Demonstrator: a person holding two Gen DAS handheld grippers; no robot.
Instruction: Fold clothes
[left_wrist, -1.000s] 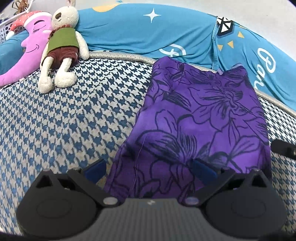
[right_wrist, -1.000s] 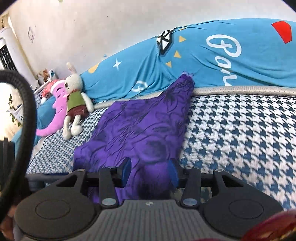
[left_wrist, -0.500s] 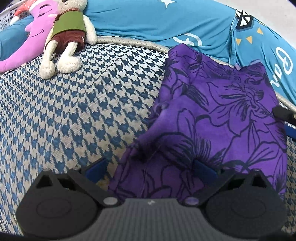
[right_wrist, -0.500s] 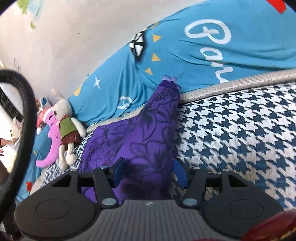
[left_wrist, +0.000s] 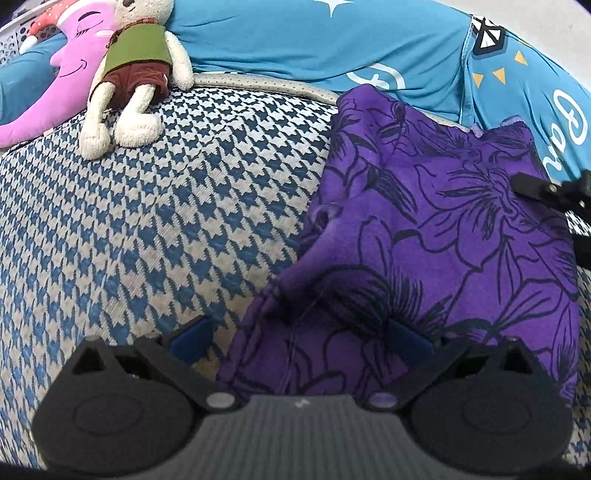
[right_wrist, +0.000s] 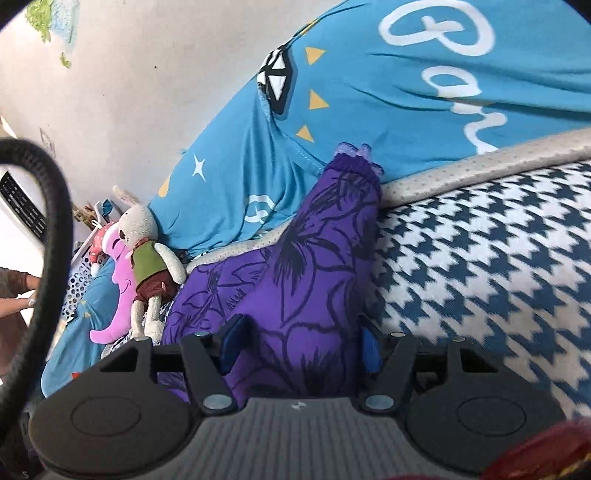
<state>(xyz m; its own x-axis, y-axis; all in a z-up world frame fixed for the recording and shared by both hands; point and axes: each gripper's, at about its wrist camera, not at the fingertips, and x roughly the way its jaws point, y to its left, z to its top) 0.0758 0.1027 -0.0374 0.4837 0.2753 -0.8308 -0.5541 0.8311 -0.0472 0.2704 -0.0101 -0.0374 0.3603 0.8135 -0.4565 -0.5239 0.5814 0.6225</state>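
Observation:
A purple garment with black flower outlines (left_wrist: 461, 221) lies on the houndstooth bed cover (left_wrist: 166, 221), and its far end reaches the blue quilt. My left gripper (left_wrist: 301, 338) is open wide over the garment's near left corner, with cloth lying between the blue pads (left_wrist: 192, 339). A rumpled fold runs up the garment's left edge. In the right wrist view the garment (right_wrist: 317, 258) rises bunched between the pads of my right gripper (right_wrist: 301, 347), which is open. A black finger of my right gripper (left_wrist: 532, 186) shows at the garment's right edge in the left wrist view.
A plush rabbit (left_wrist: 133, 74) and a pink plush (left_wrist: 62, 85) lie at the far left. A blue quilt (left_wrist: 314, 40) runs along the wall behind. A black cable (right_wrist: 55, 221) loops at the left, and a person's hand (right_wrist: 14, 306) is beyond it.
Both grippers have moved forward towards the quilt, and the garment's near part has rumpled up. The right gripper's pads stand wider apart than a second ago.

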